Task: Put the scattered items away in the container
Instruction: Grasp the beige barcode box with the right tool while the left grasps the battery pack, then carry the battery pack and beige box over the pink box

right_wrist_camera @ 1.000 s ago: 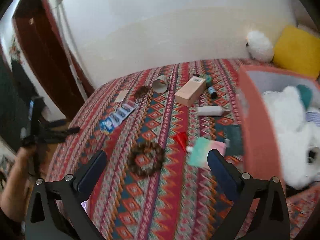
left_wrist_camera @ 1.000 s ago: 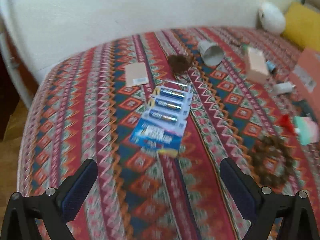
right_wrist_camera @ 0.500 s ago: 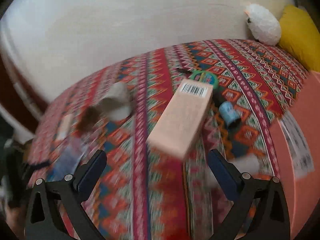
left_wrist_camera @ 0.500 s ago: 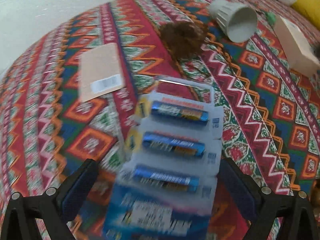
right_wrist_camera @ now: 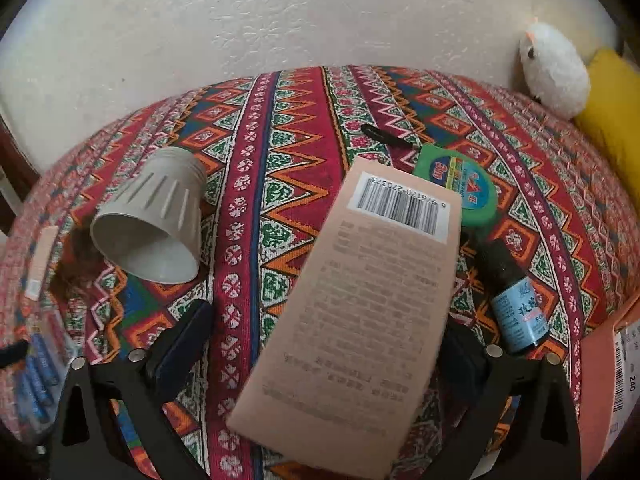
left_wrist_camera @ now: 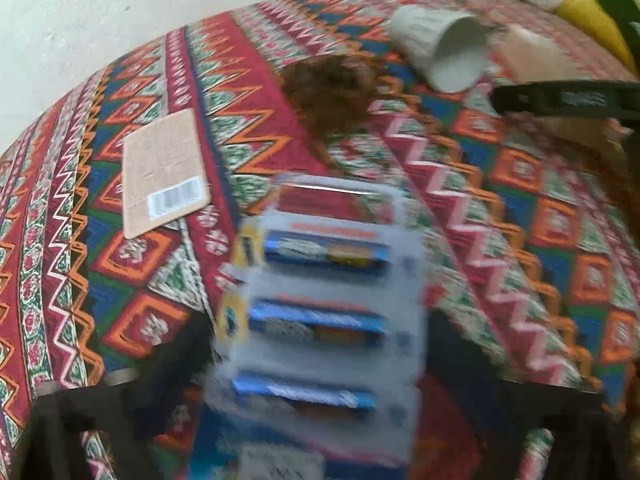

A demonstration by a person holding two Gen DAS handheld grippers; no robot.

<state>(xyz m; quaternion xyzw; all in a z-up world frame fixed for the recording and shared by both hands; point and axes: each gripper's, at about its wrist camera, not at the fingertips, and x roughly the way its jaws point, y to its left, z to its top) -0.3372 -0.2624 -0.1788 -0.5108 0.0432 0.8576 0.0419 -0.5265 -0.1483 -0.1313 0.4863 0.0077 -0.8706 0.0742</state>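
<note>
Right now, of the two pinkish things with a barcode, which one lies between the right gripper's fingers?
The tall pink box, beside the small blue-labelled bottle. The other, a flat pink card, lies apart, beyond the battery pack.
</note>
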